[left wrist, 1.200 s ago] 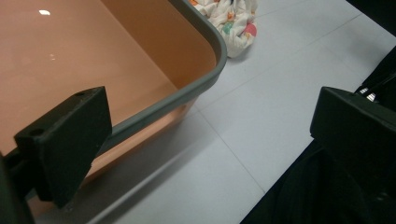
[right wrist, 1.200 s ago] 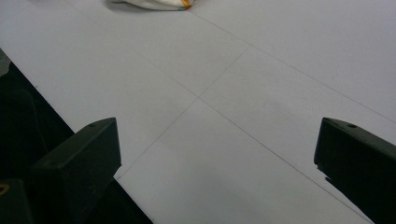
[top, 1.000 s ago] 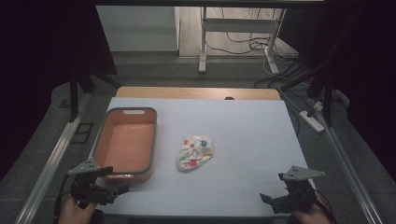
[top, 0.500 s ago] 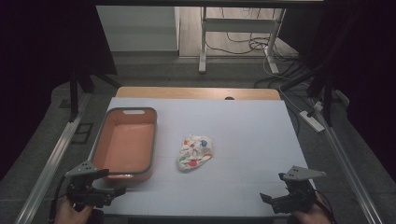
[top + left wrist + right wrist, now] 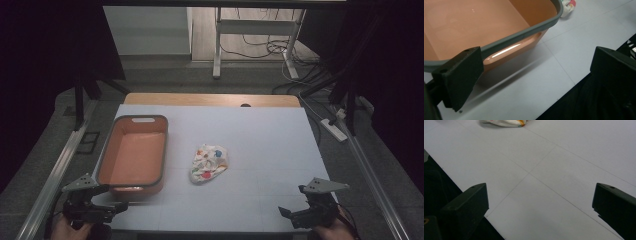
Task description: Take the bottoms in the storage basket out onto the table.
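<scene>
- My left gripper point(image 5: 119, 207), jaws apart, sits lower left by the orange tub point(image 5: 134, 154)
- The crumpled cloth point(image 5: 209, 162) lies mid-frame, its long axis slanting toward lower left
- My right gripper point(image 5: 284, 212), jaws apart, is at lower right, about as far from the cloth

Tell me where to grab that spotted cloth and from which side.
Grip the spotted cloth at its raised, bunched top, coming straight down. It lies crumpled in a low heap on the table, beside the orange tub, so its flat edges probably give the jaws little to pinch.
</scene>
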### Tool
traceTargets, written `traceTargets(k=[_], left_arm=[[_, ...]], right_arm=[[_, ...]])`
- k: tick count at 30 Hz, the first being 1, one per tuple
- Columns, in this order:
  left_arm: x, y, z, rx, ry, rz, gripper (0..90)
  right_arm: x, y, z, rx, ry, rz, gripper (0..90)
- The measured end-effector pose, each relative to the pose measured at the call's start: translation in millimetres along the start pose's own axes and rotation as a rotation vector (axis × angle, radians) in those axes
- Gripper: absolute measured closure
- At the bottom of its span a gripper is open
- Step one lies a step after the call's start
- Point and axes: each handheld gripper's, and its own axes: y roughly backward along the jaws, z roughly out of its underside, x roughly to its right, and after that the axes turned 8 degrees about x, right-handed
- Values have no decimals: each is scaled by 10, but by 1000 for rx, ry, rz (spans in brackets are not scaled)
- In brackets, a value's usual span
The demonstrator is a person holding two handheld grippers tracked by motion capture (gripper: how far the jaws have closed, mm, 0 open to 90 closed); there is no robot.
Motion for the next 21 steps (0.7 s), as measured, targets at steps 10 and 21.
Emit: traceTargets(k=[10,21], left_arm=[[-41,28,26,-15,5,35,0],[-41,27,33,-49,-10,49,4]], right_arm=[[-6,-1,-4,-2,1,1,10],[-8,-6,-5,-6,4,3,10]])
